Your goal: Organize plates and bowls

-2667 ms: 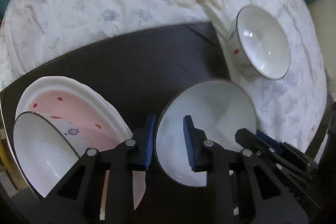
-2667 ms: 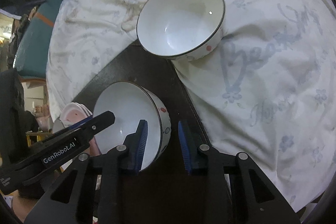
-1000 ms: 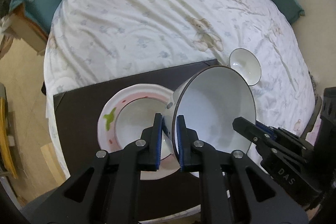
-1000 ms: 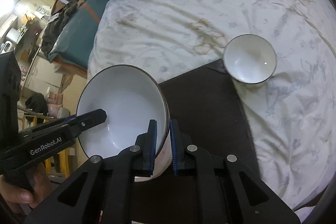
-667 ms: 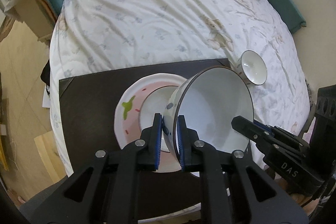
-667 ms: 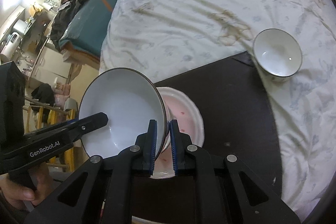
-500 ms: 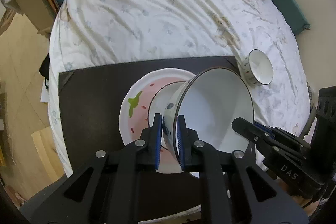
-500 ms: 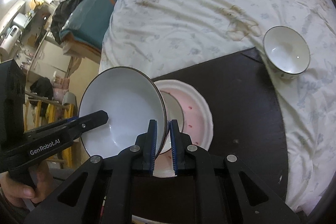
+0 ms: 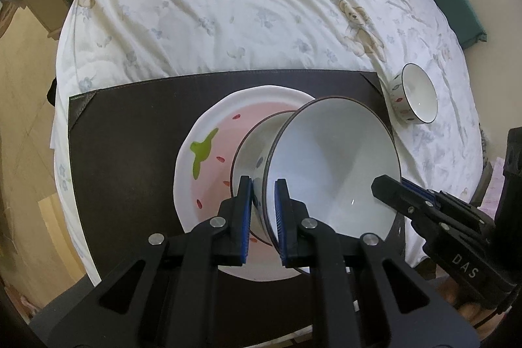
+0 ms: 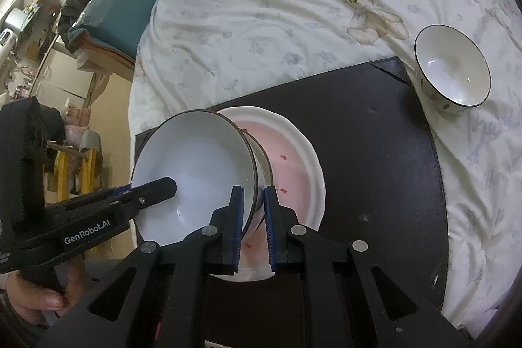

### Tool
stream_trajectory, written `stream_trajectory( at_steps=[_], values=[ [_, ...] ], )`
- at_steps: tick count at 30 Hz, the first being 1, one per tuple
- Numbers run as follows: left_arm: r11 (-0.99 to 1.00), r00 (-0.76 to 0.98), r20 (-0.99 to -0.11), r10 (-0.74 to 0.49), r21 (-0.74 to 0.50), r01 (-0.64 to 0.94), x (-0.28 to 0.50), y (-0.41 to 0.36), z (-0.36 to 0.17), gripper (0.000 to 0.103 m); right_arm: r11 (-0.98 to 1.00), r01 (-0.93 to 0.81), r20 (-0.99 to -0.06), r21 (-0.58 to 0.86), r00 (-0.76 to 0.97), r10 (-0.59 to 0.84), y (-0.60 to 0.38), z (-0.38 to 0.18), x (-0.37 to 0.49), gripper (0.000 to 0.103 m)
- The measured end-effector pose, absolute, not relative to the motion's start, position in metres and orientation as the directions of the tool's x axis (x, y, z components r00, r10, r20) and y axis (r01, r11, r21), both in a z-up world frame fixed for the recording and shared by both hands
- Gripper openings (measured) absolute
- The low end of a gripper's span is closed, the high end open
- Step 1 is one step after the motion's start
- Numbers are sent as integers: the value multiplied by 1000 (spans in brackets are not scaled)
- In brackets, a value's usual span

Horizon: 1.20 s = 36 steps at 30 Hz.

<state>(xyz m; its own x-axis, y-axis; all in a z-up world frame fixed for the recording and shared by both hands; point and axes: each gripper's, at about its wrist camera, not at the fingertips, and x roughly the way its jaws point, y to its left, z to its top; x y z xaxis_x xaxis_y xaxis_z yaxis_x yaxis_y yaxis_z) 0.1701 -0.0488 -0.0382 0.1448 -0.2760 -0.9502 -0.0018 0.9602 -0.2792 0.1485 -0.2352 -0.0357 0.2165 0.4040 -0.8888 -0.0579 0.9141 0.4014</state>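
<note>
A large white bowl with a dark rim (image 9: 332,165) (image 10: 195,172) hangs tilted between both grippers. My left gripper (image 9: 263,181) (image 10: 153,188) is shut on one side of its rim, and my right gripper (image 10: 253,194) (image 9: 391,185) is shut on the opposite side. Just below lies a pink strawberry plate (image 9: 208,158) (image 10: 293,152) with a second white bowl (image 9: 251,145) (image 10: 262,158) standing in it. The held bowl hides most of that second bowl. A smaller spotted bowl (image 9: 417,97) (image 10: 453,80) stands apart on the sheet.
The plate rests on a dark mat (image 9: 130,132) (image 10: 375,136) spread over a bed with a white printed sheet (image 9: 228,5). A hand (image 10: 32,295) grips the left tool. Furniture and clutter stand past the bed's left edge (image 10: 49,38).
Both grippers have carried the large bowl downward and over the plate. The bowl on the plate now sits directly under the held one, and the mat looks closer.
</note>
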Motion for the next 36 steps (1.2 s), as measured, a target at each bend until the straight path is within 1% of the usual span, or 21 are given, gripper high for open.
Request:
stream_trajectory(
  at_steps=[16,25,30,33,35,36],
  values=[
    [974,136,-965,-223,-224,7,173,-45,-48,11,929,-86,-911,359,184,369,-220,-48,154,14],
    [977,150,-965,-213,-213,19,174,-47,-47,11,932,-78,-915,355,173,363,-222,-52,154,13],
    [979,153,-967,-203,-205,5,174,-44,-48,11,924,-67,-909,376,168,381,-225,-54,154,13],
    [974,157,-963,-219,-225,-22,175,-36,-48,12,917,-50,-902,397,164,399,-228,-54,155,14],
    [968,165,-956,-241,-248,-26,174,-34,-47,12,908,-48,-892,417,169,419,-230,-52,155,17],
    [967,176,-953,-246,-253,-18,174,-33,-45,12,906,-50,-890,420,174,422,-231,-51,154,17]
  ],
)
